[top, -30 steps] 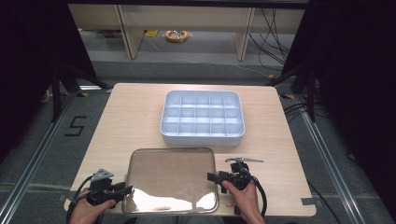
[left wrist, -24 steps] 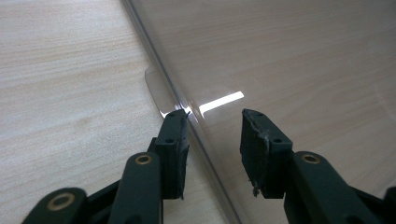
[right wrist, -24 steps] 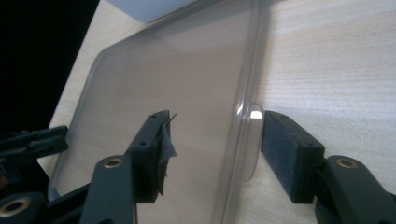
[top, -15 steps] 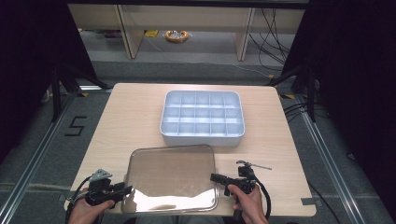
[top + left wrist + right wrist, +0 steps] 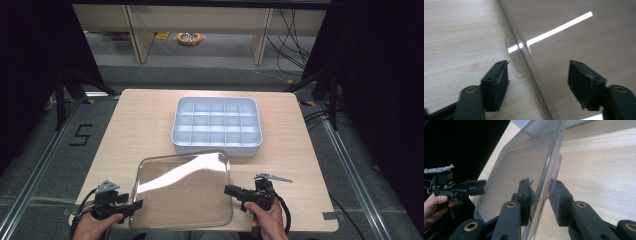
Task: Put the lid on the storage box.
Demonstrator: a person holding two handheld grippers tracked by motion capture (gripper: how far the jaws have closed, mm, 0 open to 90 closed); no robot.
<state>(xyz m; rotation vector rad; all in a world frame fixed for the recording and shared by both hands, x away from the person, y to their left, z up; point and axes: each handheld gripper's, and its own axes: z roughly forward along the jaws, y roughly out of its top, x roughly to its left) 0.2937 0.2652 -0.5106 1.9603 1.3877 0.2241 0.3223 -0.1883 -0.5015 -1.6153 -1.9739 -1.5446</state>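
The lid (image 5: 182, 190), just near the tray (image 5: 216, 127), is pinched by the right claw (image 5: 541, 195), seemingly at its tab. The left claw (image 5: 537, 82), just opened, is spread across the lid's edge.

left claw (image 5: 537, 85) opened off clear lid (image 5: 182, 187), right claw (image 5: 541, 198) closed on its rim

I see the clear plastic lid (image 5: 182, 190) on the near part of the table, just in front of the white compartment box (image 5: 216, 127) and apart from it. It is a shallow rectangle with rounded corners and a raised rim, see-through, with a bright streak of glare across it. In the right gripper view the lid (image 5: 524, 167) stands tilted, its edge with a small rounded tab lifted off the wood.
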